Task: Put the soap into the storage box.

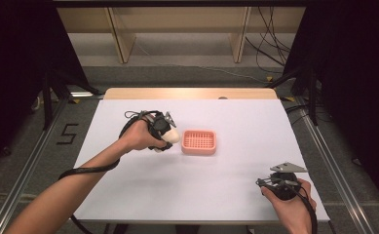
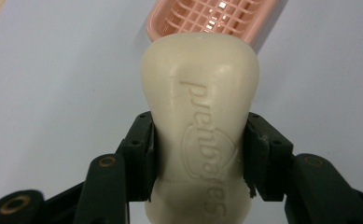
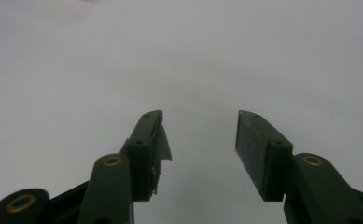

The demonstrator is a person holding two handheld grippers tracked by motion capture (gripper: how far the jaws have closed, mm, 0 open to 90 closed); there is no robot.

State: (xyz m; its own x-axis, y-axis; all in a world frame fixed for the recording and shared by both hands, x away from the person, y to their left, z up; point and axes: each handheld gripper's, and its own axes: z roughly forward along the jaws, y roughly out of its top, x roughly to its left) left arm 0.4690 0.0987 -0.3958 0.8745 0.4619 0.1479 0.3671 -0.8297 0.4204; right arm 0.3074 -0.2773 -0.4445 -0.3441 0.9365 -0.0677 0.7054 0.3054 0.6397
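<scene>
A cream bar of soap [image 2: 200, 121] with raised lettering is clamped between the jaws of my left gripper [image 2: 200, 158]. In the high view the soap [image 1: 172, 136] pokes out of the left gripper [image 1: 163, 132] just left of a pink slotted soap dish [image 1: 199, 142] at the table's middle. The dish [image 2: 207, 21] lies right beyond the soap's far end in the left gripper view. My right gripper [image 1: 267, 183] rests low at the front right of the table. Its jaws [image 3: 200, 140] stand apart over bare white surface with nothing between them.
The white tabletop [image 1: 236, 122] has a wooden strip [image 1: 189, 93] along its far edge. Beyond it stand wooden shelf legs and loose cables [image 1: 270, 44] on the floor. Metal rails run along both sides of the table.
</scene>
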